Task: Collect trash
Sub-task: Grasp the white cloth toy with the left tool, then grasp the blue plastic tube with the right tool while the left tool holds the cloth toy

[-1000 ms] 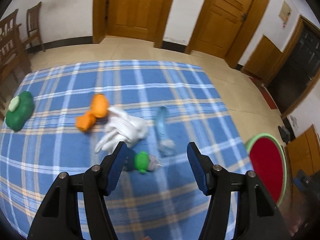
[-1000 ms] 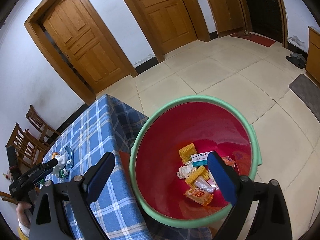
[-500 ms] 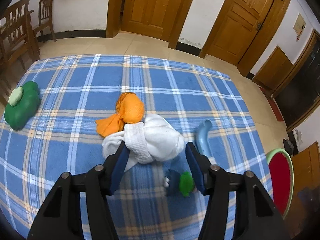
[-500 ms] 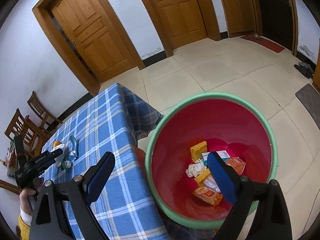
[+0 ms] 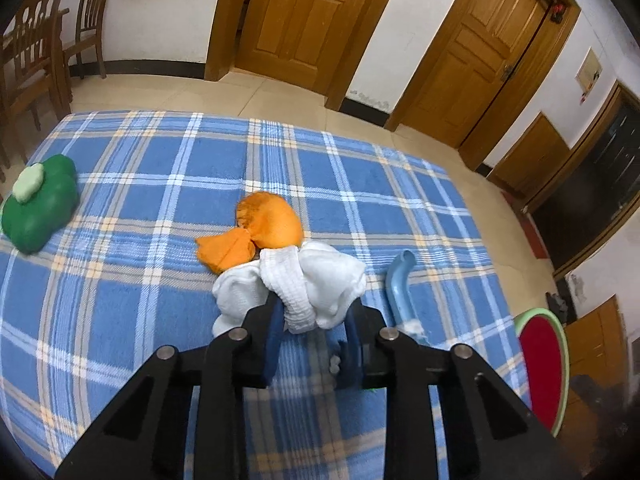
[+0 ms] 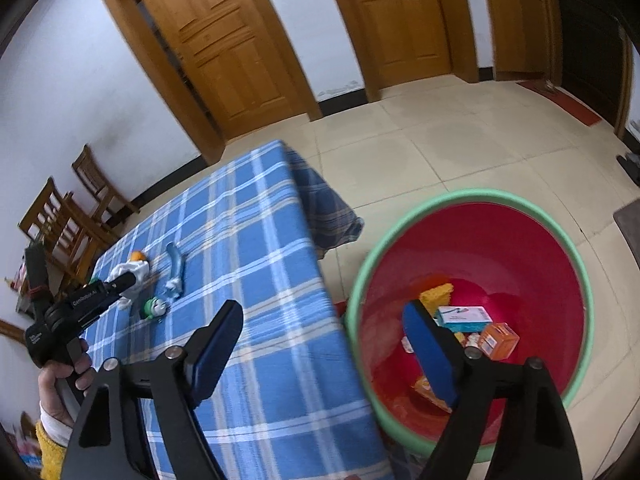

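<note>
A crumpled white cloth [image 5: 304, 284] lies on the blue plaid tablecloth [image 5: 140, 280], with an orange crumpled piece [image 5: 264, 232] touching its far side. My left gripper [image 5: 314, 320] has its jaws closed in on the near edge of the white cloth. A light blue tube [image 5: 398, 284] lies just to the right. In the right wrist view the left gripper [image 6: 124, 280] sits at the white cloth [image 6: 134, 270], near a small green-and-white bottle [image 6: 154, 307]. My right gripper [image 6: 324, 340] is open and empty, above the table edge and the red bin [image 6: 472, 248].
The red bin with a green rim [image 5: 540, 372] stands on the floor off the table's right edge and holds several packets and boxes [image 6: 464, 318]. A green soft toy [image 5: 40, 208] lies at the table's left. Wooden chairs [image 5: 36, 52] stand at the far left.
My left gripper moved forward over the small bottle to the white cloth and its jaws narrowed onto it. My right gripper swung left, away from over the bin toward the table.
</note>
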The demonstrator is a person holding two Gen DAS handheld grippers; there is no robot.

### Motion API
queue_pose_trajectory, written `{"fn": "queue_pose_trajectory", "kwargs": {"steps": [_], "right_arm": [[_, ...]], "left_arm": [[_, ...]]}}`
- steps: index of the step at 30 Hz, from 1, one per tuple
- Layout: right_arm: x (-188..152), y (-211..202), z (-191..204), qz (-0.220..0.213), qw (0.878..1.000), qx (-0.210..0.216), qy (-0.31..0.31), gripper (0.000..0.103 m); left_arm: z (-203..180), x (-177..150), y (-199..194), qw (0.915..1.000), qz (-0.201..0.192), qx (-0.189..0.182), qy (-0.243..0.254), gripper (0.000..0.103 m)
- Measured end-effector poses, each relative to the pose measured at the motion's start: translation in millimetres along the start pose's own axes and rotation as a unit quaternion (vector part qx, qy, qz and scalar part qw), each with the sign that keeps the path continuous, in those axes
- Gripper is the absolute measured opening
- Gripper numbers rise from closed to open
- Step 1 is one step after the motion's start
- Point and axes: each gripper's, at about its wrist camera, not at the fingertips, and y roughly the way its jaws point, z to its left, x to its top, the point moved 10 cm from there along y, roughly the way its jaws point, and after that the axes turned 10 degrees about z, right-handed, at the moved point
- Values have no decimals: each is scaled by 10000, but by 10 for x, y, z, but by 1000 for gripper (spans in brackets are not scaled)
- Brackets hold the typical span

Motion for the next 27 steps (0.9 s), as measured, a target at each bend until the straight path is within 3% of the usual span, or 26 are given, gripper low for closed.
{"fn": "queue_pose_trajectory", "kwargs": {"steps": [6, 14, 27], "right_arm": [[23, 143, 384, 157, 9987, 34, -488, 72], [65, 472, 1026, 375, 9929, 217, -1111, 58], [123, 1133, 1672, 737, 9869, 2, -1437, 50]], "left_arm": [[95, -106, -347, 9993, -285, -168, -180, 28], [547, -266, -666, 9961, -652, 147, -584, 28], [1157, -382, -781, 9899, -849, 385, -1066, 28]]}}
